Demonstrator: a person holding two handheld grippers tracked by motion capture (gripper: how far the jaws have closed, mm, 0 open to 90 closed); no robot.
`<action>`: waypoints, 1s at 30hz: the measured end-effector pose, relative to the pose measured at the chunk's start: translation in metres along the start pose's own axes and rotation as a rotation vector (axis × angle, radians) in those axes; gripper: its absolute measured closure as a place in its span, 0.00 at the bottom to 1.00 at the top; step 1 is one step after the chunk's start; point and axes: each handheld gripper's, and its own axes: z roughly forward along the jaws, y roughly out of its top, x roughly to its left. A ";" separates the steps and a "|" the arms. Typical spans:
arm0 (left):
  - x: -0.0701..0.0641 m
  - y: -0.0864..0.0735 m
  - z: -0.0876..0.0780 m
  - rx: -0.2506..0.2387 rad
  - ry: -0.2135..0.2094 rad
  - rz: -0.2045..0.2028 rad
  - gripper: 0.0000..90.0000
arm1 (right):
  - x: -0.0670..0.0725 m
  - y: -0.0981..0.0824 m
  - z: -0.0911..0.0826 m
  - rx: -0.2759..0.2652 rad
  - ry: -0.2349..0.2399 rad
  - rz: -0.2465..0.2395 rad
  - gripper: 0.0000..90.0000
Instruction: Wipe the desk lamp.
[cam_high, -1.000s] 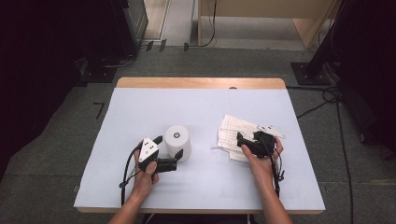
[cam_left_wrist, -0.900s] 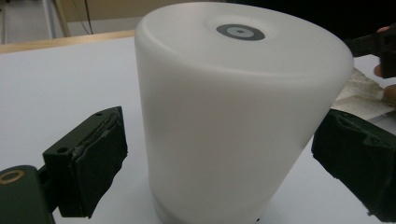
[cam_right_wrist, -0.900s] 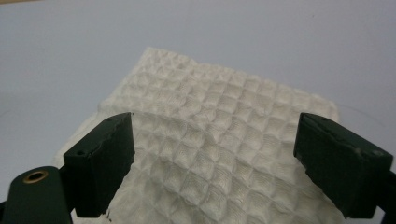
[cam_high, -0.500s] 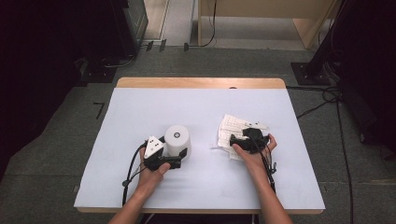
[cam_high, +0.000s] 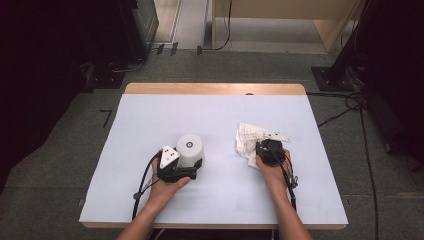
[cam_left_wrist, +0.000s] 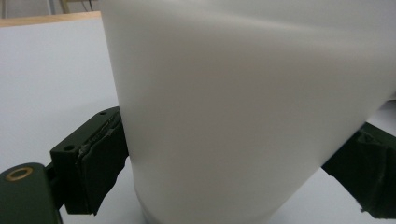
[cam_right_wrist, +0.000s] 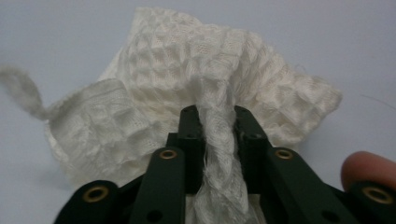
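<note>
— Pale blue table under you; where's the white cup?

— Upside down, between my left gripper jaws, which have been closing; pads touch its wall.

— The right?

— My right gripper just clamped the white waffle cloth, right of the cup.

A pale blue table has a wooden far edge. Black cables trail over the grey floor.
</note>
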 end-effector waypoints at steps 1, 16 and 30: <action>0.000 0.000 0.000 0.001 -0.001 0.002 0.07 | -0.002 0.000 -0.001 -0.004 0.013 0.009 0.89; -0.001 0.001 -0.005 -0.025 -0.003 0.019 0.08 | 0.012 -0.003 -0.022 -0.008 0.111 -0.085 0.66; 0.000 0.004 0.002 -0.013 -0.010 -0.012 0.06 | 0.021 -0.007 -0.007 0.010 0.088 -0.107 0.90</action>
